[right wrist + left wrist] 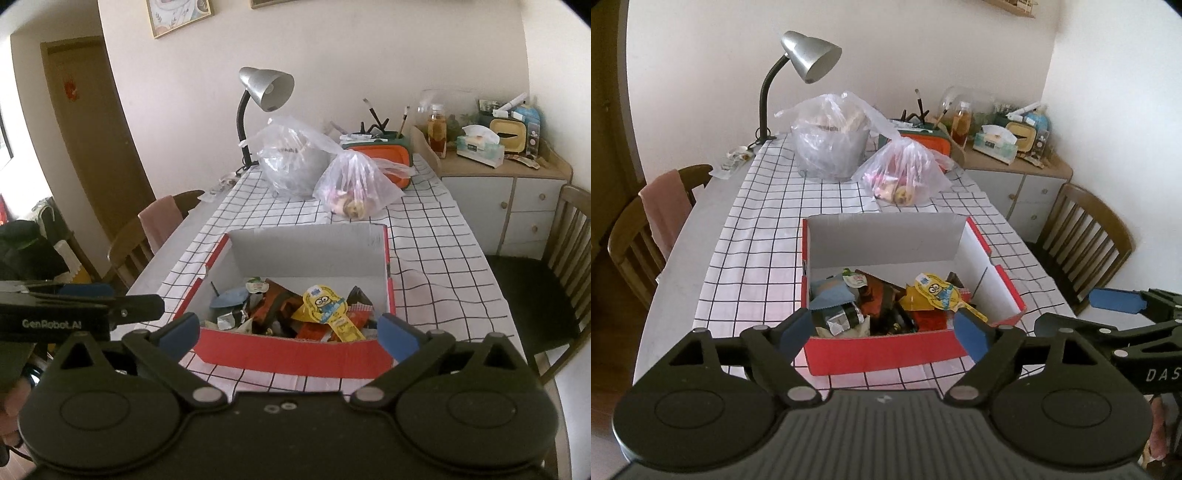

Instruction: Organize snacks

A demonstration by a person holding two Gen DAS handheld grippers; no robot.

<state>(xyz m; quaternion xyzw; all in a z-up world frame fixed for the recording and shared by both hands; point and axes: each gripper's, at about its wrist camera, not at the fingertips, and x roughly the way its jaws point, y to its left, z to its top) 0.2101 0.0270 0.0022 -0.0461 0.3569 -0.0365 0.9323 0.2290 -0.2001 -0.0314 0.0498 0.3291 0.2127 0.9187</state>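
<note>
Both the left gripper (pixel 884 326) and right gripper (pixel 290 332) are hovering spread wide and empty, their fingers straddling the near wall of the box (pixel 886 350), where the snacks (pixel 886 302) are lying heaped just ahead. A careless dip is risking a catch on that rim, shoving the box or rucking the cloth (pixel 768 236). Room is opening at the box's bare far half; bags (pixel 905 173) are crowding the surface beyond.
</note>
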